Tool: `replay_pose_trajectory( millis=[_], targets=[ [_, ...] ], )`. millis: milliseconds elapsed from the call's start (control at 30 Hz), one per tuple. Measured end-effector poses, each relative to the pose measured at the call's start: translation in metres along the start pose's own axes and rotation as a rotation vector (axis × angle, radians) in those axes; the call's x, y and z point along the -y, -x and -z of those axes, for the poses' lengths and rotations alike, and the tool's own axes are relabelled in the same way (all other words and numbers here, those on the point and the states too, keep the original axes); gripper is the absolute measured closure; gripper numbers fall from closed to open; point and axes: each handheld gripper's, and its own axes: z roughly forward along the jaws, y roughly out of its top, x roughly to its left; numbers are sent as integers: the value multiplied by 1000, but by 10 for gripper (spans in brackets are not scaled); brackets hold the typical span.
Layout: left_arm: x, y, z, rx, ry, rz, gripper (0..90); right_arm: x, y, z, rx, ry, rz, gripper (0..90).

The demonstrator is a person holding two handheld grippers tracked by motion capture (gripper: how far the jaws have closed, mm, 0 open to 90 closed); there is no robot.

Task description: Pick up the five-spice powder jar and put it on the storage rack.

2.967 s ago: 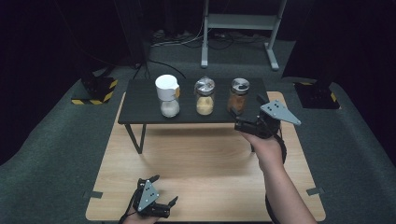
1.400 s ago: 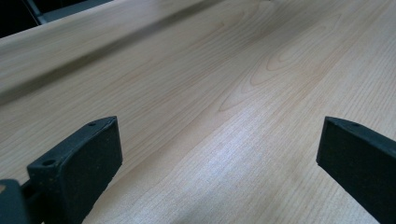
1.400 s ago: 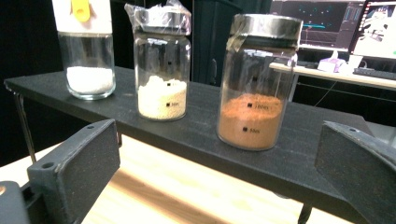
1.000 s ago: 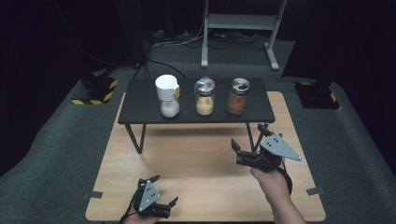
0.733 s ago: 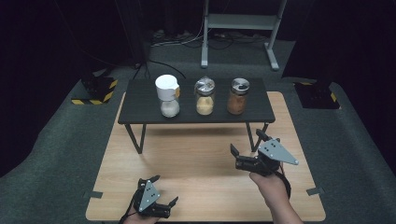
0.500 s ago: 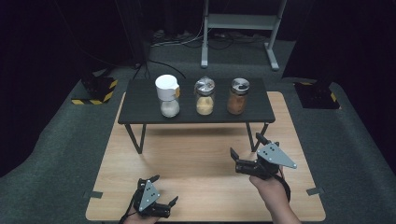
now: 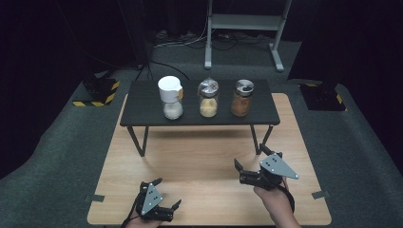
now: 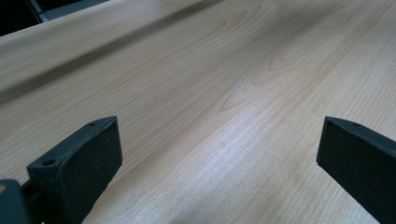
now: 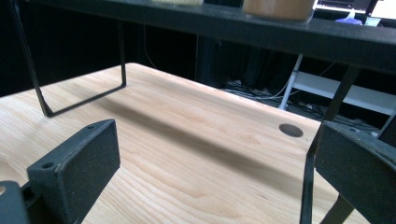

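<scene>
Tabletop (image 7: 204,156): bare wood, open passage between both grippers. Black shelf (image 7: 142,107): spans far side on thin legs; three jars (image 7: 208,98) occupy its top.

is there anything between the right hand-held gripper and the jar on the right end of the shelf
Nothing visible does. The right hand-held gripper hangs open over bare wooden table, and the brown-filled jar stands on the black shelf beyond it, higher up, so the front edge must be cleared.

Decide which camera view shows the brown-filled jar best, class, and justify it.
The high view: the brown-filled jar stands whole on the black shelf, rightmost of three. The right gripper view catches just its base at the top edge; the left gripper view faces bare tabletop.
</scene>
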Motion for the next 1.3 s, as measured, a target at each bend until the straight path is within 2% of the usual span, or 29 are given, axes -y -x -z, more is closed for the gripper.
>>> replay_pose_trajectory(
  millis=[533, 967, 1300],
  targets=[
    [0, 1, 0, -3, -4, -9, 5, 29, -4, 4, -2, -55, 19, 0],
    [0, 1, -1, -5, -8, -9, 5, 61, -1, 12, 7, -134, 30, 0],
    [0, 1, -1, -6, -10, -12, 5, 82, 4, 18, 33, -197, 64, 0]
  ],
)
